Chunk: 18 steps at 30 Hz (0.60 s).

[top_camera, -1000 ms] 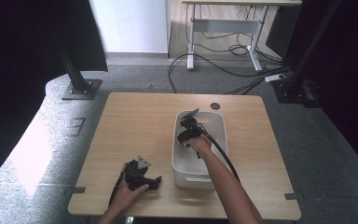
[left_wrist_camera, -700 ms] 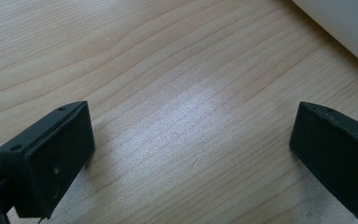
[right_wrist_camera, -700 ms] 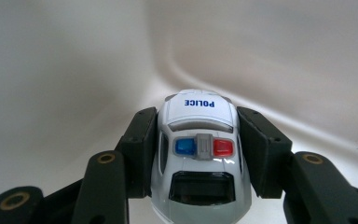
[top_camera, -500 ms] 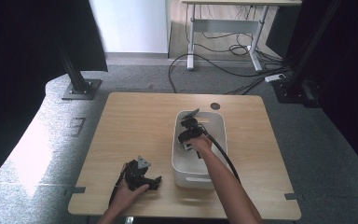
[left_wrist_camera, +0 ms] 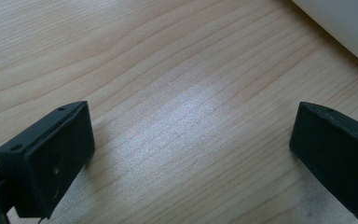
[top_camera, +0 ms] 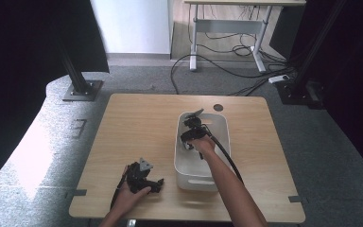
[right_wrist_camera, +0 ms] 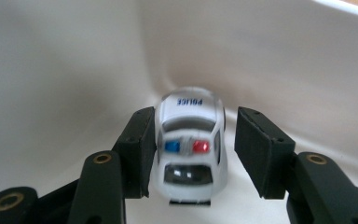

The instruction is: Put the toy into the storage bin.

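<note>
A small white toy police car [right_wrist_camera: 191, 140] with blue and red roof lights sits on the floor of the white plastic bin [right_wrist_camera: 51, 70], close to a corner. My right gripper [right_wrist_camera: 191, 126] reaches down into the bin [top_camera: 176, 156] and straddles the car. Its left jaw is against the car's side, while a narrow gap shows at the right jaw, so it is open. In the high view the right gripper [top_camera: 190, 130] is over the bin's far half. My left gripper [top_camera: 157, 182] rests on the table at the front left, open wide over bare wood [left_wrist_camera: 193, 126].
The wooden table [top_camera: 137, 123] has a round dark grommet [top_camera: 218, 107] behind the bin. The bin's curved wall [left_wrist_camera: 349, 28] lies just right of the left gripper. Black stands, a desk and cables stand on the floor beyond the table.
</note>
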Each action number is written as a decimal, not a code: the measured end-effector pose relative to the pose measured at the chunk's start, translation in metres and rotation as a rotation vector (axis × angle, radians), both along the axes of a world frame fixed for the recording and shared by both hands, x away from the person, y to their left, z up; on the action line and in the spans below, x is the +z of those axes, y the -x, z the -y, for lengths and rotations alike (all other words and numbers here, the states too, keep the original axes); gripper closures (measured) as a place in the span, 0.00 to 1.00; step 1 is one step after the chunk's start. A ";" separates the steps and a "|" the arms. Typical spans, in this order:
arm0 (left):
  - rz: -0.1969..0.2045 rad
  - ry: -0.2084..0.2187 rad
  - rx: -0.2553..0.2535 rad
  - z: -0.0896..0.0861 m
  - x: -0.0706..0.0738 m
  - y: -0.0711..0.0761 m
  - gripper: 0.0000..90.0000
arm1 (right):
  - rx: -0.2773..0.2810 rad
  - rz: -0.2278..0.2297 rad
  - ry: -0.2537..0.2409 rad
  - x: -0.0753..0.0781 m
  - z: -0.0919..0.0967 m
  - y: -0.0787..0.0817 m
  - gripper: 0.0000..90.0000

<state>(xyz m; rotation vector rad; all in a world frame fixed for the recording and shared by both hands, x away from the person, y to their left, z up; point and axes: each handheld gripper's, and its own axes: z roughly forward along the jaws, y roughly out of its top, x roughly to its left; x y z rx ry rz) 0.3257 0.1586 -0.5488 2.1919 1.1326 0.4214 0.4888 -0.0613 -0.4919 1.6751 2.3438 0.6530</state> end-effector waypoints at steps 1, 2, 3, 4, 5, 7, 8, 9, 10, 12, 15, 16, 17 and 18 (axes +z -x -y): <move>0.000 0.000 0.000 0.000 0.000 0.000 0.00 | 0.002 0.004 -0.005 0.001 0.000 0.001 0.53; 0.000 0.000 0.000 0.000 0.000 0.000 0.00 | 0.005 0.008 -0.011 0.002 0.000 0.001 0.53; 0.000 0.000 0.001 0.000 0.000 0.000 0.00 | 0.007 0.013 -0.016 0.003 0.000 0.002 0.53; 0.000 0.000 0.001 0.000 0.000 0.000 0.00 | 0.005 0.017 -0.018 0.004 0.000 0.003 0.53; 0.000 0.000 0.001 0.000 0.000 0.000 0.00 | 0.003 0.023 -0.020 0.005 0.000 0.003 0.53; 0.000 0.000 0.001 0.000 0.000 0.000 0.00 | 0.000 0.028 -0.018 0.007 0.001 0.004 0.52; 0.000 0.000 0.001 0.000 0.000 0.000 0.00 | 0.000 0.032 -0.015 0.009 0.002 0.004 0.52; 0.000 0.000 0.001 0.000 0.000 0.000 0.00 | 0.002 0.033 -0.017 0.010 0.003 0.005 0.51; 0.000 0.000 0.001 0.000 0.000 0.000 0.00 | 0.002 0.034 -0.018 0.012 0.003 0.006 0.50; 0.000 0.001 0.001 0.000 0.000 0.000 0.00 | 0.014 0.044 0.002 0.014 0.004 0.007 0.49; 0.000 0.001 0.001 0.000 0.000 0.000 0.00 | 0.028 0.056 0.009 0.018 0.008 0.010 0.47; 0.000 0.001 0.002 0.000 0.000 0.000 0.00 | 0.029 0.059 0.007 0.019 0.010 0.011 0.46; 0.001 0.001 0.002 0.000 0.000 0.000 0.00 | 0.031 0.067 0.006 0.021 0.012 0.012 0.46; 0.001 0.001 0.002 0.000 0.000 0.000 0.00 | 0.032 0.075 0.001 0.022 0.014 0.014 0.46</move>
